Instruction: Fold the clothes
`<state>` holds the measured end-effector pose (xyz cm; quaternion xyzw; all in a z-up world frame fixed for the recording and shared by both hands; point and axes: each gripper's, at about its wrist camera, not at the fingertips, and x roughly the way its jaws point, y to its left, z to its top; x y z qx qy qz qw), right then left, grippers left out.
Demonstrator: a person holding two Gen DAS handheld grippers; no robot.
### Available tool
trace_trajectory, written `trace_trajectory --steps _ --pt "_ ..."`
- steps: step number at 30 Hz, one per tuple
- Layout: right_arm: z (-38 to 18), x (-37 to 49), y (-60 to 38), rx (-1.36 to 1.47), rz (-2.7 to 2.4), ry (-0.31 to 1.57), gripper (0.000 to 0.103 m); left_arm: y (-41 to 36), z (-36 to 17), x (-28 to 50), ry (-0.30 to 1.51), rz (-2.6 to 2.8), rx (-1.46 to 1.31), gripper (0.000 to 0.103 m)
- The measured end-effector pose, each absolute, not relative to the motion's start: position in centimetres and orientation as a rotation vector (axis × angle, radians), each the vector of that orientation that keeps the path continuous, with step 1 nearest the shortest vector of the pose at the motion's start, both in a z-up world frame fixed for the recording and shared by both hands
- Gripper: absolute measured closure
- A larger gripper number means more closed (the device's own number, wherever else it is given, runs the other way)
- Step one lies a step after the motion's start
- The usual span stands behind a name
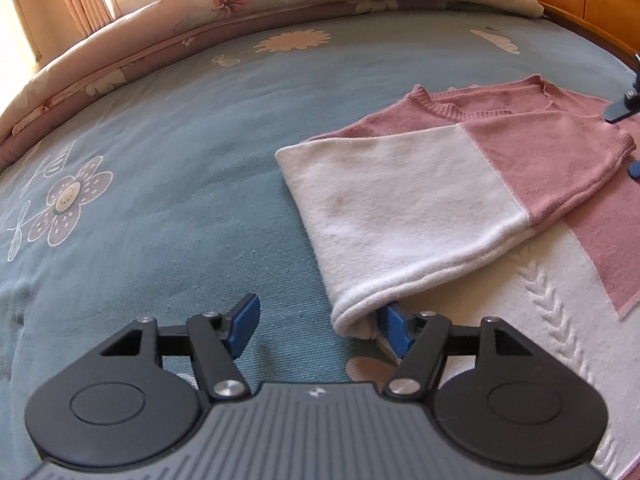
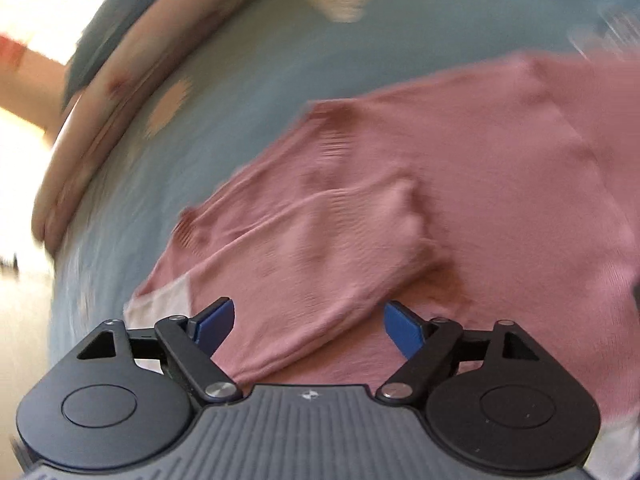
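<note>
Two grippers, both yours, jaws spread wide, pink-and-white sweater (image 1: 460,184) flat on the blue bed (image 1: 160,160), left gripper (image 1: 320,328) at its white sleeve cuff, right gripper (image 2: 308,324) over its pink sleeve.

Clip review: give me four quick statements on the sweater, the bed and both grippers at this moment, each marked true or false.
1. The sweater is pink and white. True.
2. It lies on a bare wooden floor. False: it lies on a blue flowered bedspread.
3. The left gripper is shut on the white sleeve cuff. False: its jaws stand wide open, the cuff at its right finger.
4. The right gripper is open above pink fabric. True.
</note>
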<state>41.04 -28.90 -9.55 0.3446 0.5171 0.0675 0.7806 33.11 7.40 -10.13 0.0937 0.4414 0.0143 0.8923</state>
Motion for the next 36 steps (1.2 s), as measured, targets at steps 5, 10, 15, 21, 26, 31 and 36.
trace_trajectory --steps 5,10,15,21,26,31,36 --pt "-10.8 41.0 -31.1 0.846 0.104 1.044 0.023 7.7 -10.1 33.5 0.932 0.044 0.171 0.032" --pt "-11.3 41.4 -32.0 0.847 0.11 0.997 0.026 7.5 -10.2 33.7 0.946 0.059 0.16 0.031" --pt "-11.1 41.3 -31.7 0.758 0.105 0.999 0.054 7.2 -10.2 34.1 0.96 0.073 0.17 0.03" --pt "-9.7 41.5 -32.1 0.692 0.083 1.009 0.094 7.1 -10.2 34.2 0.962 0.078 0.184 0.03" --pt "-8.2 40.9 -31.8 0.636 0.089 1.003 0.094 7.3 -10.2 34.3 0.969 0.077 0.182 0.03" --pt "-8.2 39.6 -32.0 0.622 0.058 1.027 0.094 7.6 -10.2 34.5 0.974 0.07 0.171 0.028" --pt "-8.9 38.8 -31.9 0.595 0.025 1.038 0.094 8.0 -10.3 34.6 0.978 0.072 0.15 0.025"
